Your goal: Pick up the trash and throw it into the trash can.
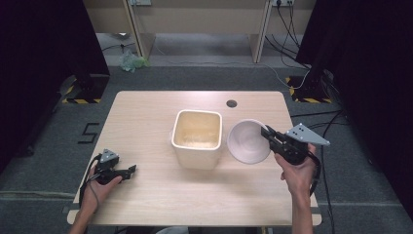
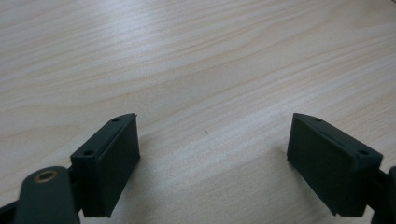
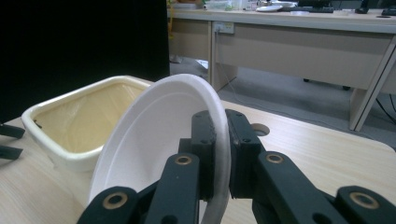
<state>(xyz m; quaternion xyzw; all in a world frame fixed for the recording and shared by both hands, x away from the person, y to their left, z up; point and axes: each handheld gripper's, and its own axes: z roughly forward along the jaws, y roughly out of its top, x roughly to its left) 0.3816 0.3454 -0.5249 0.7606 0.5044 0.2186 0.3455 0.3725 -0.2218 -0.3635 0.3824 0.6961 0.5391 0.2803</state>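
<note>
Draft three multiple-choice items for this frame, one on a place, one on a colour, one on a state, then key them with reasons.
1. Where is the white bowl relative to the cream bin?
A. inside it
B. beside it, on the right gripper's side
C. on the floor

2. What colour is the bowl?
A. white
B. blue
C. red

3. What state is the left gripper in?
A. shut on the bowl
B. shut on nothing
C. open, over bare table

Key:
1 B, since the high view shows the bowl next to the bin, on the right gripper's side.
2 A, since it reads white in the right gripper view.
3 C, since its jaws stand wide apart above the wooden table.
</note>
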